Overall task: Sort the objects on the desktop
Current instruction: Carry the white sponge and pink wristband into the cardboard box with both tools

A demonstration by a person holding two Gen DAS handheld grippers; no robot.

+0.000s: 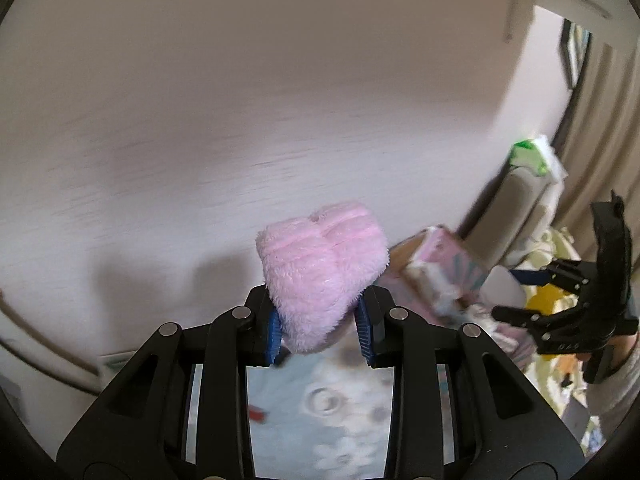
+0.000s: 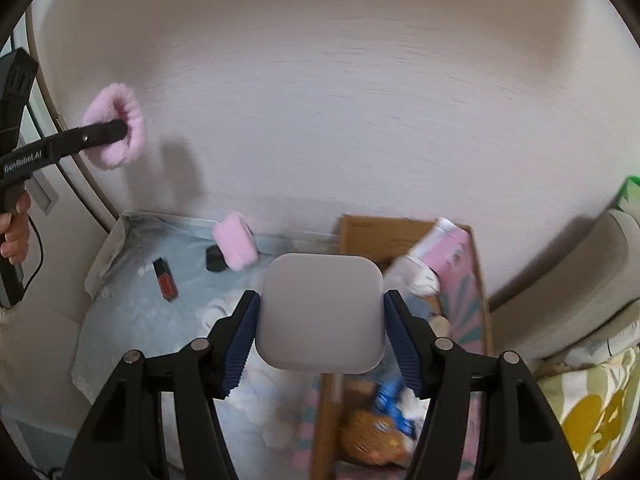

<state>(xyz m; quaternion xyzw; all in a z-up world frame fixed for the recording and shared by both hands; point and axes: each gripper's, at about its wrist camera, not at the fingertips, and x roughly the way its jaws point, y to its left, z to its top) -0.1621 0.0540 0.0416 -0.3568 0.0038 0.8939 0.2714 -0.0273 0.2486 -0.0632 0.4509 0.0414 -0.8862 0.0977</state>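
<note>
My left gripper [image 1: 320,326] is shut on a fluffy pink plush band [image 1: 320,268], held high before a pale wall; the same band [image 2: 116,128] shows at the left in the right wrist view. My right gripper [image 2: 322,330] is shut on a white rounded-square case [image 2: 320,310], its blue pads pressing both sides; that gripper [image 1: 516,292] also appears at the right of the left wrist view. Below lie a second pink plush band [image 2: 236,246], a red lipstick [image 2: 165,279] and a small black object [image 2: 215,258] on a light blue cloth [image 2: 132,300].
An open cardboard box [image 2: 400,236] at the right holds pink packaging [image 2: 448,252], a blue packet [image 2: 390,398] and an orange-brown item [image 2: 372,434]. A flowered fabric [image 2: 596,404] lies at the far right. A person's hand [image 2: 16,232] holds the left gripper's handle.
</note>
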